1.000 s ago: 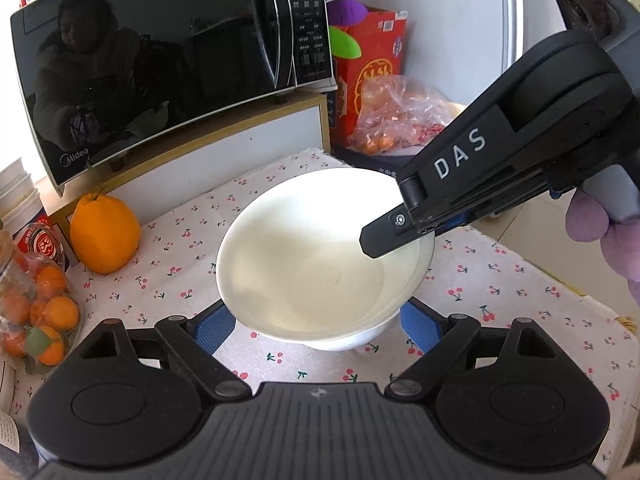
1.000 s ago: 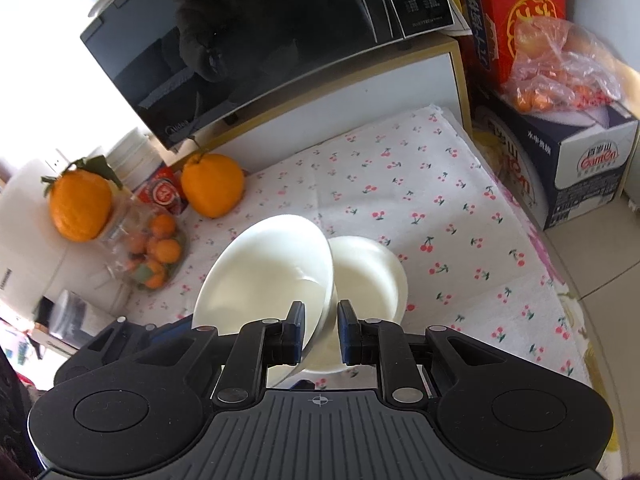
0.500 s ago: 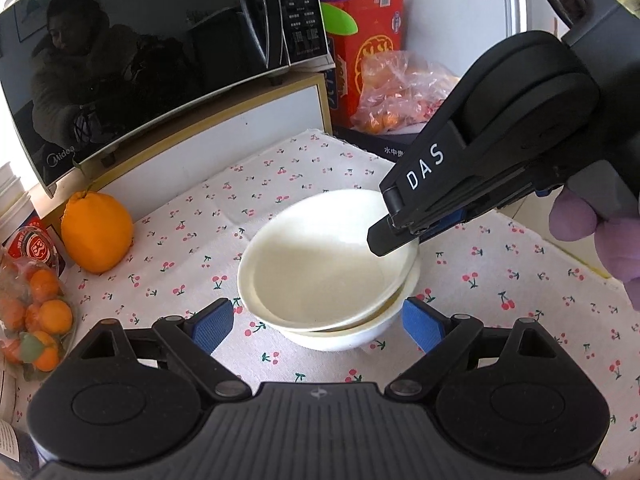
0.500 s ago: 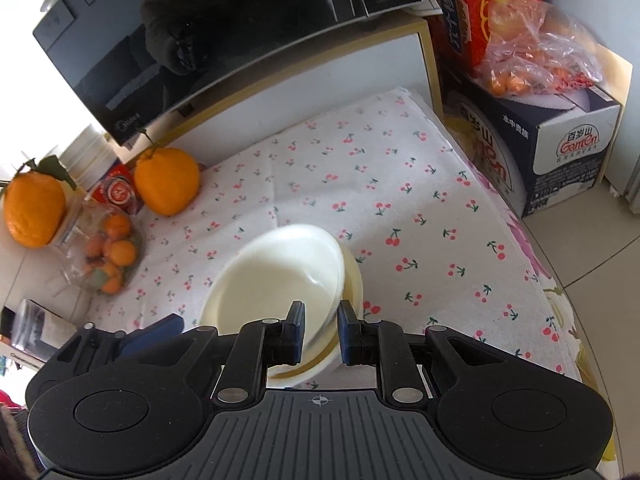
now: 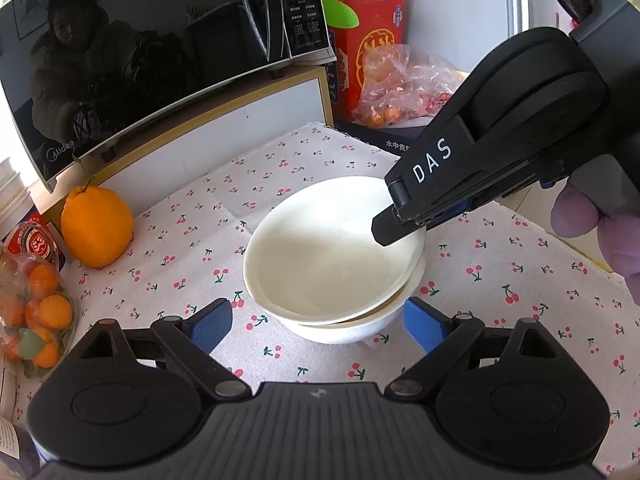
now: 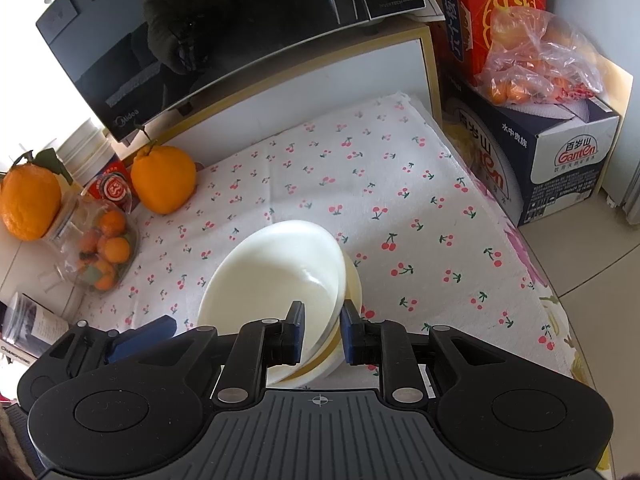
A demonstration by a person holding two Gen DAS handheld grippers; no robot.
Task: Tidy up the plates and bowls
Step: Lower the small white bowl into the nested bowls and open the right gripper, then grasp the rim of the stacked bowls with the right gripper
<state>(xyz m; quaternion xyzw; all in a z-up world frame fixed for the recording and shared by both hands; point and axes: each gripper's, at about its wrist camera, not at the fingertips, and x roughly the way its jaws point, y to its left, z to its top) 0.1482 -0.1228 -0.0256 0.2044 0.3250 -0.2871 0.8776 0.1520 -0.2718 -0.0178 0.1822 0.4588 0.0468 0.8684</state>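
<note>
Two white bowls are nested on the cherry-print cloth [image 5: 224, 216]. The upper bowl [image 5: 324, 248] sits slightly tilted inside the lower bowl [image 5: 348, 328]. My right gripper [image 6: 322, 330] has its jaws slightly parted around the near rim of the upper bowl [image 6: 276, 276]; the lower bowl [image 6: 352, 280] shows beside it. In the left wrist view the right gripper [image 5: 390, 228] comes in from the right onto that rim. My left gripper [image 5: 318, 322] is open and empty, its blue pads on either side of the stack's near base.
A microwave [image 5: 152, 64] stands on a white cabinet behind. A large orange [image 5: 96, 226] and a bag of small oranges [image 5: 34, 320] lie left. A red box [image 6: 500, 8], a bagged-fruit carton [image 6: 560, 148] and the table's right edge [image 6: 556, 308] are to the right.
The right gripper lowered the upper bowl into the lower one, and its jaws have parted slightly from the rim. The left gripper drew back a little.
</note>
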